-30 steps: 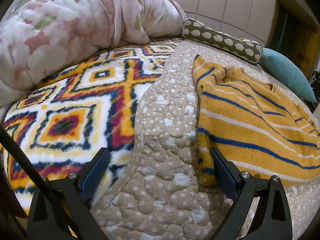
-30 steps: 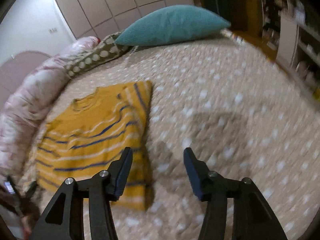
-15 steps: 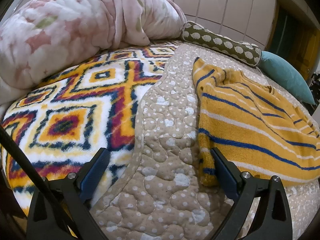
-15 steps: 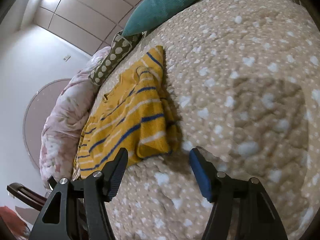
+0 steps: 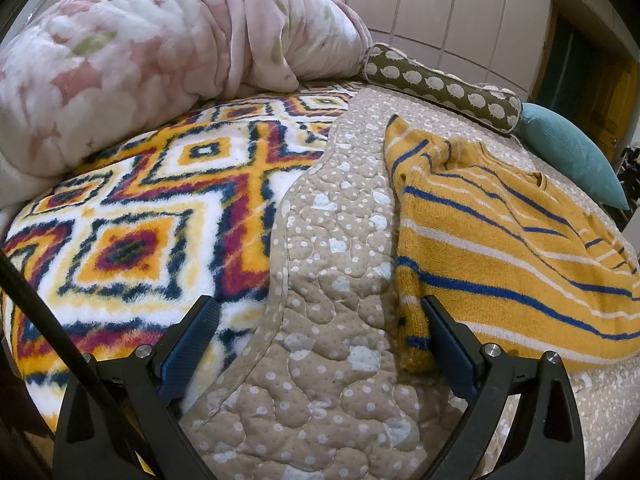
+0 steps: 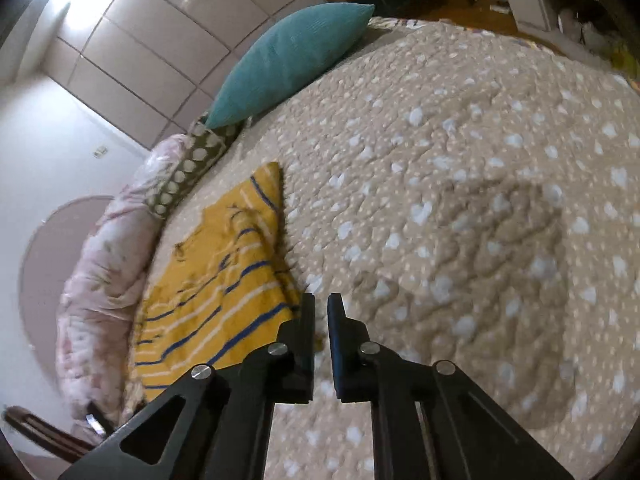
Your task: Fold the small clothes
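Note:
A yellow sweater (image 5: 500,248) with blue and white stripes lies flat on the beige quilted bedspread (image 5: 332,240). My left gripper (image 5: 318,308) is wide open just above the quilt. Its right finger (image 5: 440,332) stands against the sweater's near left corner, and only quilt lies between the jaws. In the right wrist view the sweater (image 6: 224,280) lies to the left. My right gripper (image 6: 321,302) is at its near right corner, jaws closing to a narrow gap. The corner runs behind the left finger (image 6: 304,332). Whether the pads press on the cloth is not visible.
A bright patterned fleece blanket (image 5: 140,220) covers the bed's left part, with a pink floral duvet (image 5: 160,40) heaped behind it. A spotted bolster (image 5: 440,80) and a teal cushion (image 6: 288,60) lie at the head. Bare quilt (image 6: 460,200) stretches right of the sweater.
My right gripper has come in to the sweater's near right corner, rolled, and its jaws have narrowed from wide apart to a slim gap. The left gripper has stayed put.

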A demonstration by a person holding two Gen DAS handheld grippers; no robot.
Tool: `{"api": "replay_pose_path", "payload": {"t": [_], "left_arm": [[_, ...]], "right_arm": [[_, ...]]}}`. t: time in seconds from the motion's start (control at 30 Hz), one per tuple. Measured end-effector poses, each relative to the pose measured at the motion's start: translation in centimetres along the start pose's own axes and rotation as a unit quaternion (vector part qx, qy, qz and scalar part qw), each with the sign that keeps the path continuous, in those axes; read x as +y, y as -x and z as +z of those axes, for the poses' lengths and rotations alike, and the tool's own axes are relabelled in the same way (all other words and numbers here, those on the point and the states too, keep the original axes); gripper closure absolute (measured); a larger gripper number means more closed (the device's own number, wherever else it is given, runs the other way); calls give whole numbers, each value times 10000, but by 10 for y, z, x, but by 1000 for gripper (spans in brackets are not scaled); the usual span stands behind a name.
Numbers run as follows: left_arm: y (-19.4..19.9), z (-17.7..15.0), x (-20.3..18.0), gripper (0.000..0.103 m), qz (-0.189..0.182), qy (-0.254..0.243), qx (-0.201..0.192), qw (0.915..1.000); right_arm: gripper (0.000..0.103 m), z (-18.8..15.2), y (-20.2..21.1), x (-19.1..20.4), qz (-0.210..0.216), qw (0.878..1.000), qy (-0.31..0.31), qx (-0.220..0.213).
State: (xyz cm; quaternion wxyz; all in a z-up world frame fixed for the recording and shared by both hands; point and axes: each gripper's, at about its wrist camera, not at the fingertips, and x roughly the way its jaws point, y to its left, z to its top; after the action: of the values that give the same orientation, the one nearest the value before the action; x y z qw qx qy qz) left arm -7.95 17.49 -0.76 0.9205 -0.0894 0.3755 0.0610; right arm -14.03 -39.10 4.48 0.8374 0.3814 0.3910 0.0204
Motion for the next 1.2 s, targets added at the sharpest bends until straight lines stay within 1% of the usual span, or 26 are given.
{"api": "replay_pose_path", "payload": {"t": [0.03, 0.07, 0.1, 0.17, 0.23, 0.3, 0.4, 0.47, 0.6, 0.63, 0.67, 0.7, 0.73, 0.8, 0.87, 0.93, 0.97, 1.03, 1.07, 1.1, 1.17, 1.2], "left_arm": [[1, 0, 0, 4, 6, 0, 10, 10000], [2, 0, 0, 4, 12, -5, 32, 10000], [2, 2, 0, 4, 19, -9, 85, 10000], [6, 5, 0, 5, 61, 30, 217, 9997], [16, 6, 0, 8, 19, 130, 300, 9995], [36, 5, -1, 8, -171, 162, 277, 9993], [70, -1, -8, 8, -414, -18, 104, 9991], [89, -6, -8, 8, -553, -24, 47, 9985], [118, -16, 5, 8, -883, 348, 66, 9955], [122, -17, 9, 8, -908, 416, 57, 9950], [127, -19, 12, 8, -918, 469, 32, 9947], [134, -22, 18, 8, -893, 512, -28, 9947], [138, -23, 21, 8, -848, 523, -83, 9950], [148, -28, 32, 8, -721, 506, -216, 9959], [154, -31, 42, 8, -649, 521, -308, 9961], [162, -33, 56, 8, -583, 590, -413, 9957], [165, -34, 63, 8, -560, 633, -458, 9954], [171, -36, 78, 8, -512, 735, -534, 9946], [173, -37, 85, 8, -493, 787, -555, 9941], [174, -38, 94, 8, -478, 863, -566, 9935], [176, -40, 108, 8, -438, 978, -565, 9926], [177, -43, 117, 8, -397, 1048, -559, 9921]], "right_arm": [[65, -4, 2, 1, 87, 9999, 31, 40], [45, -9, 3, 3, 200, 9997, 97, 85], [40, -14, -1, 6, 251, 9995, 157, 138], [40, -22, -11, 11, 258, 9987, 291, 314], [40, -29, -24, 15, 217, 9981, 347, 457], [40, -35, -37, 17, 278, 9975, 287, 585], [40, -42, -49, 24, 310, 9972, 295, 615], [40, -40, -56, 30, 262, 9975, 308, 582], [40, -26, -74, 26, 239, 9986, -127, 452], [40, -23, -77, 26, 229, 9986, -183, 438], [49, -20, -80, 28, 180, 9985, -217, 467], [71, -15, -84, 32, 111, 9981, -251, 544], [78, -12, -87, 35, 105, 9976, -255, 636], [81, -4, -87, 60, -250, 9979, 83, 584], [82, 0, -83, 99, -561, 9952, 707, 386], [83, -1, -80, 159, -741, 9848, 1565, 103], [83, -8, -82, 198, -766, 9750, 2088, -26], [84, -26, -92, 250, -682, 9585, 2766, -46], [86, -41, -104, 278, -617, 9471, 3150, 44], [88, -65, -122, 307, -592, 9311, 3593, 205], [90, -104, -157, 340, -609, 9052, 4173, 532], [91, -129, -181, 355, -633, 8897, 4455, 774]]}}
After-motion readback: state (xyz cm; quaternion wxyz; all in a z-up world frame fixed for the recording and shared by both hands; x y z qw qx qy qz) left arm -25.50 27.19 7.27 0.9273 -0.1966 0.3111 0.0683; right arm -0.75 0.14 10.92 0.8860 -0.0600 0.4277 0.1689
